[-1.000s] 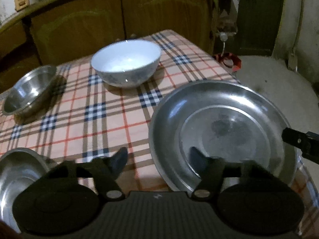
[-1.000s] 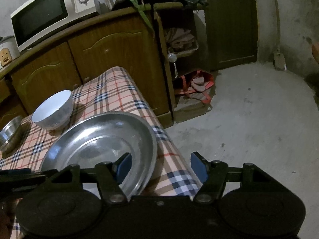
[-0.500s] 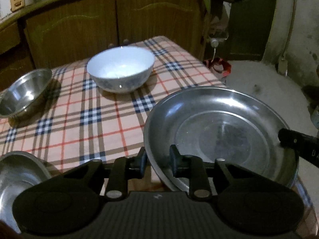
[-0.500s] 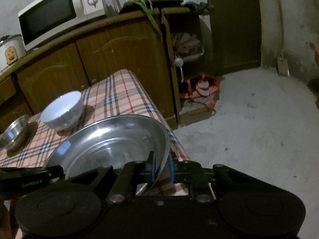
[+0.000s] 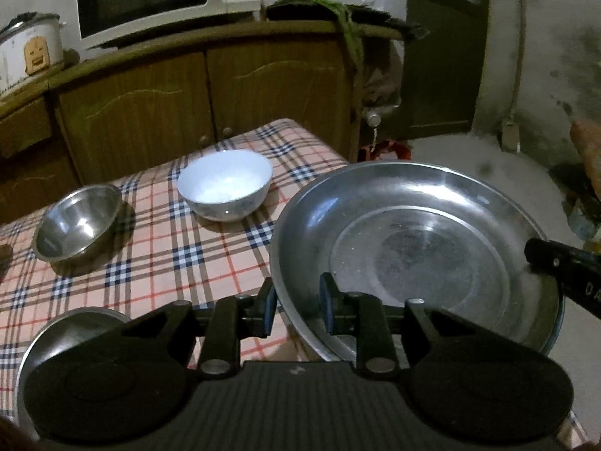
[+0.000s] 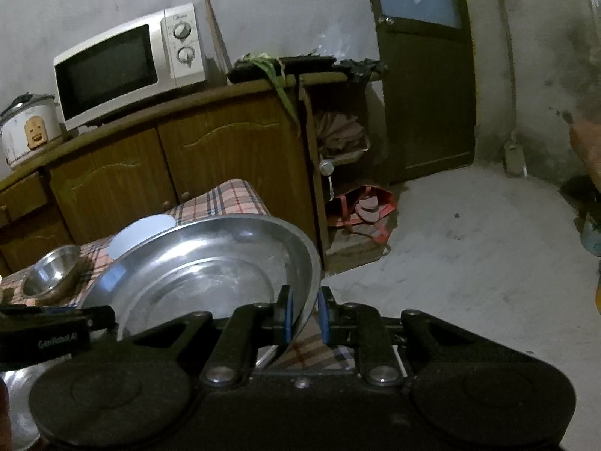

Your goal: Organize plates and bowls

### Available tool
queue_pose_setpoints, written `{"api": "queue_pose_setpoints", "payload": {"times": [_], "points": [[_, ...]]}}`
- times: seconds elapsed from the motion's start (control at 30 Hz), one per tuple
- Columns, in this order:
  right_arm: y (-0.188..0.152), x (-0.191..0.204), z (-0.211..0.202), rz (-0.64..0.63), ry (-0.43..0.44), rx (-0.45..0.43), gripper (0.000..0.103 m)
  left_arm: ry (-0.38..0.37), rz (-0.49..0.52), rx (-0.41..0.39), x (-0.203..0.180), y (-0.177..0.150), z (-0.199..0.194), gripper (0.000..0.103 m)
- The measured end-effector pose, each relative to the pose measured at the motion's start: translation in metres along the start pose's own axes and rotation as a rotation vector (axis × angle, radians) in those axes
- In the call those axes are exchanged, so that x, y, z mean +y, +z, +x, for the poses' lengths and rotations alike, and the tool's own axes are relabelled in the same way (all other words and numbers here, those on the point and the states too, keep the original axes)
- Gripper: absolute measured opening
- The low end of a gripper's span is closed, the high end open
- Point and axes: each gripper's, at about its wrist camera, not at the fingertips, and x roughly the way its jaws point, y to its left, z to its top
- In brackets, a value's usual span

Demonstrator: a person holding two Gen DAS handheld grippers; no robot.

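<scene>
- A second ago both your claws were open around the big steel plate (image 5: 417, 259), and it lay flat on the checked table (image 5: 157, 263).
- Now your left gripper (image 5: 296, 310) is clenched on the plate's near left rim, one pad inside and one outside.
- Your right gripper (image 6: 303, 314) is clenched on the plate's right rim the same way.
- The plate has come up off the table. It hangs in the air between your two claws, at the near right corner of the table.
- That looks like the pick-up is done. The next job, I think, is to carry it to its new spot.
- The white bowl (image 5: 224, 185) sits far from you, near the middle. The small steel bowl (image 5: 77, 223) is to its left.
- Another steel dish (image 5: 71, 329) lies near left. It may be where this plate goes.
- Keep both sides level so it does not tip.
</scene>
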Motion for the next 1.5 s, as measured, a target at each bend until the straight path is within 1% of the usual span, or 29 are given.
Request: {"api": "queue_pose_setpoints", "payload": {"times": [0.2,0.33,0.67,0.9,1.1,1.23,1.5], "points": [[0.005,0.004,-0.041,-0.016,-0.025,-0.038,0.02,-0.022,-0.007,-0.028,-0.002,-0.001,-0.033,0.025],[0.011,0.009,-0.068,-0.023,-0.023,-0.065,0.02,-0.03,-0.006,-0.061,0.0,-0.002,-0.057,0.025],[0.014,0.036,-0.119,-0.062,-0.016,-0.119,0.02,-0.004,-0.013,-0.122,0.013,-0.006,-0.106,0.025],[0.012,0.053,-0.141,-0.081,0.0,-0.139,0.02,0.003,-0.025,-0.144,0.026,-0.014,-0.128,0.025],[0.008,0.066,-0.154,-0.096,0.016,-0.148,0.02,0.028,-0.026,-0.166,0.035,-0.019,-0.145,0.025],[0.007,0.074,-0.161,-0.101,0.027,-0.155,0.02,0.036,-0.029,-0.185,0.041,-0.022,-0.154,0.025],[0.007,0.086,-0.169,-0.118,0.055,-0.167,0.02,0.056,-0.046,-0.196,0.052,-0.026,-0.167,0.025]]}}
